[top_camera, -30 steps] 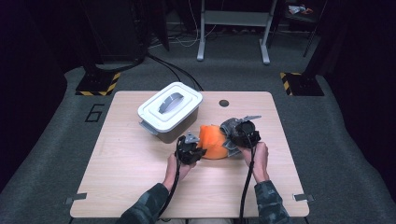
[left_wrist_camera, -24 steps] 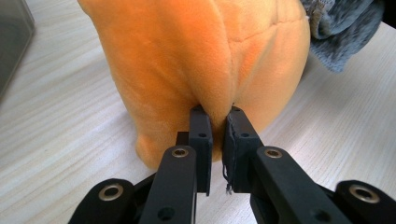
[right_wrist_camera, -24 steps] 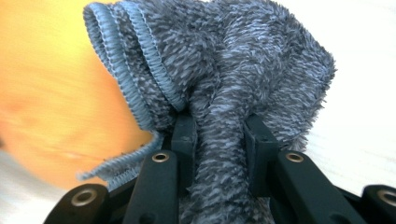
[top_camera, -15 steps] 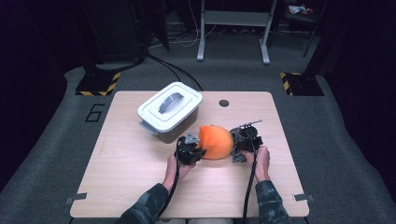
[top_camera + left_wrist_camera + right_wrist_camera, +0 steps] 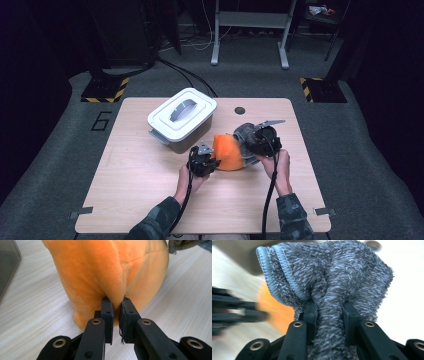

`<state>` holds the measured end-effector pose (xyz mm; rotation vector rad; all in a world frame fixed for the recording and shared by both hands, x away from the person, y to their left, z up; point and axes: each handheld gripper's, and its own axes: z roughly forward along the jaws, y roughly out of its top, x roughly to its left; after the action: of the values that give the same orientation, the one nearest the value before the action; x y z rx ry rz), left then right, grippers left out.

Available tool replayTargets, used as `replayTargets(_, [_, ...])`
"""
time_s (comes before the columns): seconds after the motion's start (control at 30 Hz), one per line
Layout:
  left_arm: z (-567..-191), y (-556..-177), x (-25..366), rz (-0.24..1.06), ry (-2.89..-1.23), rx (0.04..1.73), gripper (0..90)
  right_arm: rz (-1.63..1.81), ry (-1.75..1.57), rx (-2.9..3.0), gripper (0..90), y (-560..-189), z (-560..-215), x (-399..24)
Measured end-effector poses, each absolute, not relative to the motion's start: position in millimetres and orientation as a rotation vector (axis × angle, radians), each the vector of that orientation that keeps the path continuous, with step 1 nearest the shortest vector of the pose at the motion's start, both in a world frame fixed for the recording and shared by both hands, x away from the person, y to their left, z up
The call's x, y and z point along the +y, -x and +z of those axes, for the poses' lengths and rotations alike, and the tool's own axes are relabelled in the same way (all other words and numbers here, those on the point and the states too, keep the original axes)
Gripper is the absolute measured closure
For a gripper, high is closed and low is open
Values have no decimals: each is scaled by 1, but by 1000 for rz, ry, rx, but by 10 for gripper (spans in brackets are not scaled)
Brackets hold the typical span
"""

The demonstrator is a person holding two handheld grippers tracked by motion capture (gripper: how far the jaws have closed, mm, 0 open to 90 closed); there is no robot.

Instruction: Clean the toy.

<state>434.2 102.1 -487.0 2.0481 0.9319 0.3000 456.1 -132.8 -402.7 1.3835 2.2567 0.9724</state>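
Dark carpet and black stands are surrounding a pale wooden table [image 5: 150,200], where a lidded white bin [image 5: 182,118] is sitting toward the far left. Just right of the bin, near the table's middle, an orange plush [image 5: 229,152] is resting on the wood, with a grey cloth [image 5: 246,134] bunched against its right side.

The left gripper [image 5: 116,305] is pinching a fold of the plush low on its near face; the jaws are standing almost together with only a thin ridge of orange pile between them. The right gripper [image 5: 329,312] is clamping a thick twist of the cloth [image 5: 329,277], its stitched hem showing at the upper left, and the plush [image 5: 275,312] is showing as an orange blur behind it (that view is smeared at the left, so I cannot say for sure whether cloth and plush are still touching there).

Both things are looking soft and light. The plush is giving under the jaws rather than resisting, so a shallow pinch is likely gathering only the skin; a hold along the seam that runs down above the jaws should be firmer. The cloth is shaggy and limp and should not be slipping, though it will be drooping and dragging wherever it is unsupported. A grip near its hem would probably be keeping it flatter than the present bunch.
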Motion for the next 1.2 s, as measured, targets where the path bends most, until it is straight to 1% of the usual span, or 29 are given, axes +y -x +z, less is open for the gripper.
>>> replayTargets(0.2, [-486, -434, 99, 307, -2052, 923, 825, 1005, -1301, 2329, 696, -454, -397, -97])
replayTargets(0.33, [-486, -434, 99, 302, -2055, 925, 825, 946, -1250, 2368, 692, -457, -405, -80])
replayTargets(0.43, [-486, -434, 99, 295, -2044, 929, 824, 917, -1222, 2363, 693, -458, -410, -76])
replayTargets(0.67, [-486, -435, 99, 292, -2047, 920, 824, 896, -1236, 2338, 694, -458, -410, -82])
replayTargets(1.0, [-487, -435, 100, 289, -2048, 920, 824, 863, -1331, 2288, 690, -463, -417, -113])
replayTargets(1.2, [-487, -436, 100, 285, -2053, 918, 824, 815, -1397, 2249, 689, -467, -427, -132])
